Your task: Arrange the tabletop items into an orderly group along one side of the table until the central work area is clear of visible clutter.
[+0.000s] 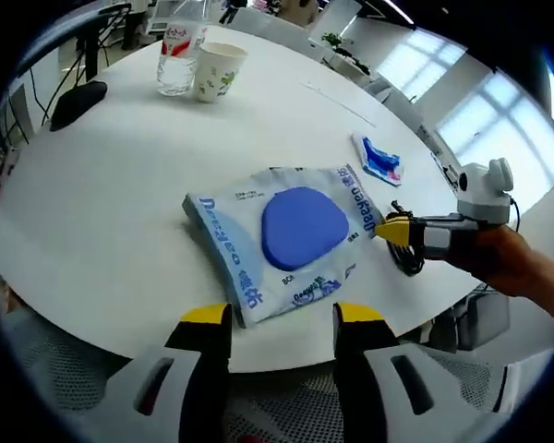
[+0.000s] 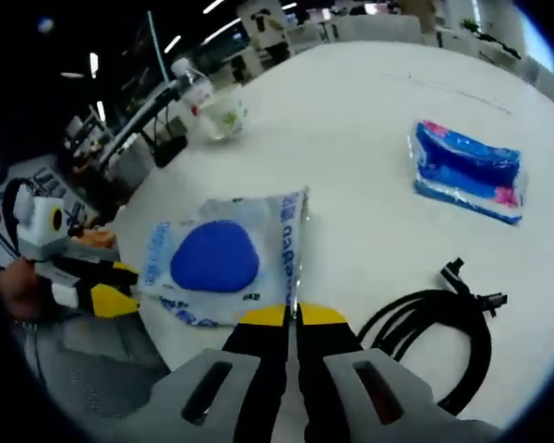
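Right claw pinches the tissue pack edge at 6 o'clock, mid-counter; left claw waits agape. Drag flat and slowly toward the cup, avoiding the cable.

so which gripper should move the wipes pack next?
Right. The right gripper is already shut on the edge of the wipes pack; the left gripper is open, short of it near the table edge.

A round white counter carries everything, with mesh-backed office chairs below its near edge, bright windows beyond it and ceiling light strips glowing in the dim office behind.
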The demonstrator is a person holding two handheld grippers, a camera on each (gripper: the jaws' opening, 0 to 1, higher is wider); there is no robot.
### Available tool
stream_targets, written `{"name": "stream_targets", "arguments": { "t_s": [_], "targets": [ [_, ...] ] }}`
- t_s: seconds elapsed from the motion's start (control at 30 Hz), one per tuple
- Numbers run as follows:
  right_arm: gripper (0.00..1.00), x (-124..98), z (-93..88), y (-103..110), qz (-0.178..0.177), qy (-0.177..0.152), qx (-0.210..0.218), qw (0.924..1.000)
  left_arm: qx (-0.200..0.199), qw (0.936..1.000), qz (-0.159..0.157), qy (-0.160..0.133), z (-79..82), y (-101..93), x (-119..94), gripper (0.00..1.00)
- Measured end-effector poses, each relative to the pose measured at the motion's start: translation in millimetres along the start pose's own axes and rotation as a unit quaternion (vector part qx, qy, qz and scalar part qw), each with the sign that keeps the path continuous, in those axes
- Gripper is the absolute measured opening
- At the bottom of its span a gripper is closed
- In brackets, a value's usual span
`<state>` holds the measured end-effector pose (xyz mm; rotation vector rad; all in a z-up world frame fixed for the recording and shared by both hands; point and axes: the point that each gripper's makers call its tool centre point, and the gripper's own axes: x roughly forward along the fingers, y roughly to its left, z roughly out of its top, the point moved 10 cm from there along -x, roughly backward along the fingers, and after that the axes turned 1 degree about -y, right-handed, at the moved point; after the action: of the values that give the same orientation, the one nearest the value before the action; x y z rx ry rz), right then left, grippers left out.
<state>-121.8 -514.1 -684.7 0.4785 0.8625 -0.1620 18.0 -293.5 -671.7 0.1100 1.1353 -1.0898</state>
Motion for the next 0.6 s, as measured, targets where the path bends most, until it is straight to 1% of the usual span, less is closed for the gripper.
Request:
{"name": "stream_targets", "arguments": {
  "t_s": [0.1,0.23,0.27,0.3,0.37,0.47,0.6],
  "targets": [
    [0.0,-3,-6.2,5,0.01,0.002,0.003,0.9999,-0.003,0.9999,0.007,-0.006,1.6,4.2,-2,0.42],
    [0.01,-7,-17.1,15,0.037,0.03,-0.018,0.9987,0.002,0.9998,0.02,-0.01,3.2,8.8,-3,0.42],
    [0.02,-7,-19.2,16,0.044,0.036,-0.034,0.9978,0.006,0.9996,0.024,-0.012,3.7,10.6,-4,0.42],
    [0.02,-8,-20.7,16,0.046,0.041,-0.041,0.9973,0.008,0.9995,0.027,-0.013,4.0,11.9,-4,0.42],
    [0.04,-9,-21.6,16,0.044,0.039,-0.041,0.9974,0.009,0.9994,0.03,-0.015,4.5,14.5,-5,0.41],
    [0.08,-13,-21.1,14,0.051,0.025,-0.012,0.9983,0.004,0.9993,0.033,-0.016,4.7,16.4,-6,0.41],
    [0.1,-14,-20.1,11,0.048,0.018,-0.007,0.9987,0.012,0.9991,0.032,-0.024,7.7,15.6,-9,0.41]
  ]
}}
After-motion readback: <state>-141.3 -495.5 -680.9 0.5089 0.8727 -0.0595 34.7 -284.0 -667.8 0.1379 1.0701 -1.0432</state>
